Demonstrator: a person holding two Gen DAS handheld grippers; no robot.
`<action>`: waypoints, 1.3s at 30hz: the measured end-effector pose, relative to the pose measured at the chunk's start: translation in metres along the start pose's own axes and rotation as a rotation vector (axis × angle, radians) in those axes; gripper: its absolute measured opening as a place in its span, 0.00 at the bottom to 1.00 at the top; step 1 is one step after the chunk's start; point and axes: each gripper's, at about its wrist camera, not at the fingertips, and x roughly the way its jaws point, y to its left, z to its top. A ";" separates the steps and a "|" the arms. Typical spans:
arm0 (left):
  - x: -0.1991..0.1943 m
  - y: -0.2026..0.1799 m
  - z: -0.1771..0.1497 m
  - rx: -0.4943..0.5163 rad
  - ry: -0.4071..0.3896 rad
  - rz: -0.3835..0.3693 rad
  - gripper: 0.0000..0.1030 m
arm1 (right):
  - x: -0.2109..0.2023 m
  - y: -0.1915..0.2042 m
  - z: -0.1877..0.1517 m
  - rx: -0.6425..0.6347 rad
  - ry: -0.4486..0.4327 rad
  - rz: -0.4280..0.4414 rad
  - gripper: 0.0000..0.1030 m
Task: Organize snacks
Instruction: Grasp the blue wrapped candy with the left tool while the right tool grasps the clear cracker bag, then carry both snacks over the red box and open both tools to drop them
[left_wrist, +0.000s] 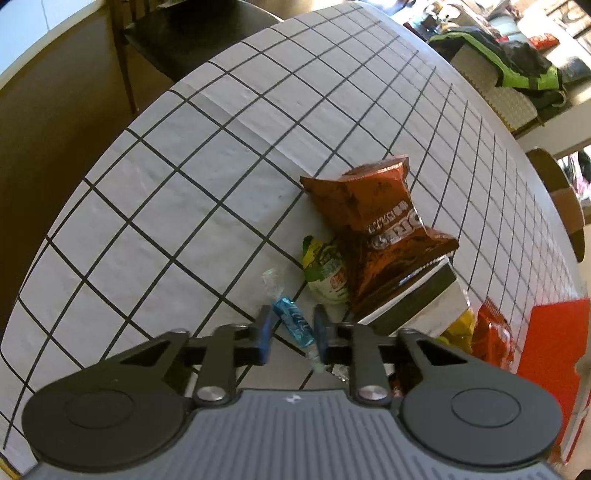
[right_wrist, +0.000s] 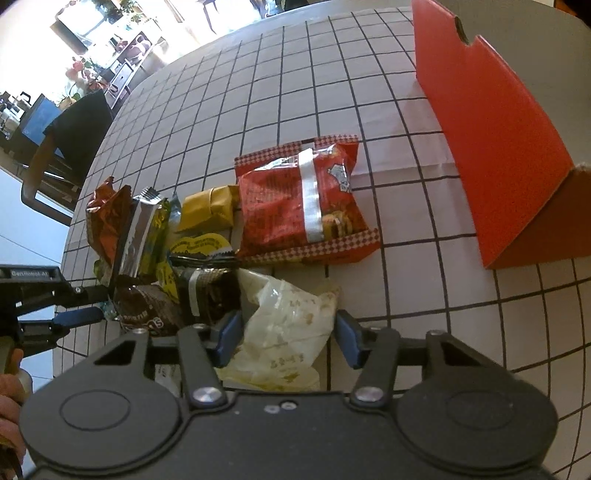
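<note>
A heap of snack packets lies on the checked tablecloth (left_wrist: 192, 177). In the left wrist view my left gripper (left_wrist: 291, 334) is open around a small blue wrapped candy (left_wrist: 293, 321) on the cloth, its pads a little apart from it. Beyond it lie a brown crinkled bag (left_wrist: 373, 225) and a yellow-green packet (left_wrist: 325, 269). In the right wrist view my right gripper (right_wrist: 288, 338) is open around a pale translucent bag (right_wrist: 291, 328). A red cookie bag (right_wrist: 306, 203), a yellow packet (right_wrist: 210, 206) and dark packets (right_wrist: 207, 291) lie ahead.
An open red cardboard box (right_wrist: 495, 136) stands at the right on the cloth; it also shows in the left wrist view (left_wrist: 546, 339). My left gripper's arm (right_wrist: 44, 306) reaches in from the left. Chairs (left_wrist: 177, 40) stand around the table.
</note>
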 end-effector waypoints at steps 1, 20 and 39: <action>0.000 0.000 -0.001 0.007 -0.002 0.004 0.14 | 0.000 0.000 0.000 0.001 -0.002 0.002 0.46; -0.020 0.014 -0.020 0.085 -0.015 -0.040 0.11 | -0.022 -0.004 -0.017 0.027 -0.100 -0.025 0.30; -0.096 -0.024 -0.063 0.343 -0.062 -0.165 0.11 | -0.112 0.006 -0.050 -0.026 -0.278 -0.080 0.30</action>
